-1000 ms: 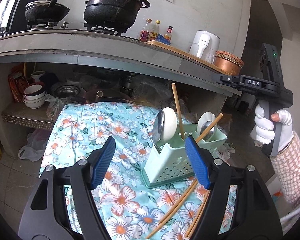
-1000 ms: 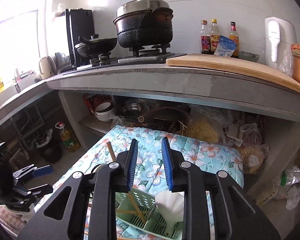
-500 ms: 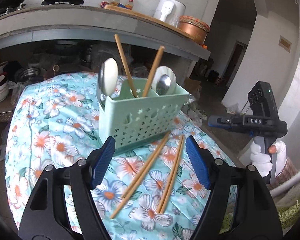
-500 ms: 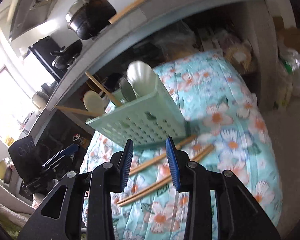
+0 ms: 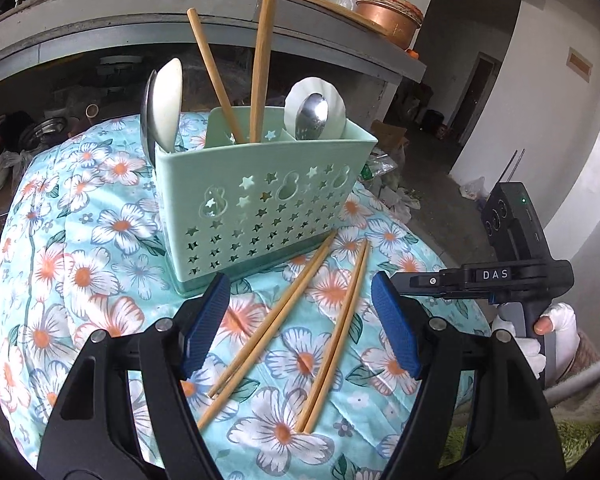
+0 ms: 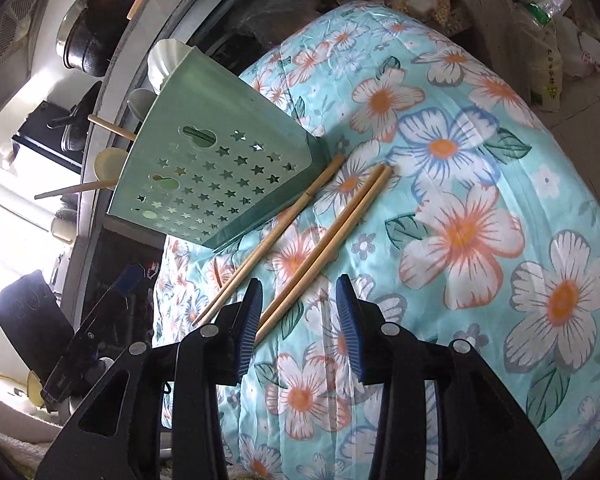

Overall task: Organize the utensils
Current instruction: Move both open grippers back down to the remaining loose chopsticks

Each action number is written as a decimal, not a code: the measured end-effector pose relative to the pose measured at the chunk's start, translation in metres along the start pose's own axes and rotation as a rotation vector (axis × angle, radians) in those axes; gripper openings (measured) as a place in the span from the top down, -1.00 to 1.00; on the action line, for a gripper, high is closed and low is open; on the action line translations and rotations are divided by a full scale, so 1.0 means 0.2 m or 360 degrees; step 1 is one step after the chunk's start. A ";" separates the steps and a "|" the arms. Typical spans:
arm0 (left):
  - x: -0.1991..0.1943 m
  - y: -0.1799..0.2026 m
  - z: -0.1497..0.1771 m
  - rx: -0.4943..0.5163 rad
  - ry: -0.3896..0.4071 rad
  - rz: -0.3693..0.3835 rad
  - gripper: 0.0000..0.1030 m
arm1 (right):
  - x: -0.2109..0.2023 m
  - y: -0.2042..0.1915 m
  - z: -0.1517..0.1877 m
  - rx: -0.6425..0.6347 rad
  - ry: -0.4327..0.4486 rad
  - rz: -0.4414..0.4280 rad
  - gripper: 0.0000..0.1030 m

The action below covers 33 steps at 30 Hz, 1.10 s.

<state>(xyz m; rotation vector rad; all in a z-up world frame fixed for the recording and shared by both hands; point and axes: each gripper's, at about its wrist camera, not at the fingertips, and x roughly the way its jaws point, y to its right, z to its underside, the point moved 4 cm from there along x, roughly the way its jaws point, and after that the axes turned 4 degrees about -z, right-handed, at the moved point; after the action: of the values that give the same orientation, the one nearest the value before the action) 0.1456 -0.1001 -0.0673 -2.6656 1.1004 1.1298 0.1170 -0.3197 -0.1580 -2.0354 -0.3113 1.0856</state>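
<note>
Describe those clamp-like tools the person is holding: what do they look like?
Each gripper, left and right, has black plastic arms with silver rivets and two ribbed blue pads. The right one's black pistol handle bears white letters DAS and a green light. The hand wears a white glove with a checked sleeve.

A mint green caddy (image 5: 260, 204) stands upright, holding spoons (image 5: 316, 114) and two chopsticks (image 5: 260, 64). Two pairs of wooden chopsticks (image 5: 332, 320) lie just before it on the flowered cloth.

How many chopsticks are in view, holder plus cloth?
6. Two stand in the green holder's middle compartment. Four lie on the floral cloth in front: one pair, another.
</note>
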 end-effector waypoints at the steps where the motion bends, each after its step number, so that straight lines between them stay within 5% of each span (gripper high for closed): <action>1: 0.01 0.00 0.00 0.0002 -0.0009 -0.0004 -0.35 | 0.01 0.00 0.00 0.0010 -0.0005 -0.0007 0.23; 22: 0.10 -0.01 0.00 -0.0002 -0.0085 -0.0015 -0.35 | 0.22 0.08 0.03 0.0264 -0.0147 -0.0254 0.23; 29: 0.09 -0.02 0.01 -0.0010 -0.0082 -0.0010 -0.35 | 0.25 0.11 0.00 0.0330 -0.0125 -0.0223 0.71; 33: 0.09 -0.02 0.01 -0.0014 -0.0085 -0.0011 -0.35 | 0.23 0.14 0.00 0.0358 -0.0118 -0.0247 0.76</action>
<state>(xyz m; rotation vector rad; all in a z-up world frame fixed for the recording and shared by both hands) 0.1562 -0.1070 -0.0817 -2.6268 1.0793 1.2001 0.1407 -0.3127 -0.2062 -1.7462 -0.3617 1.0521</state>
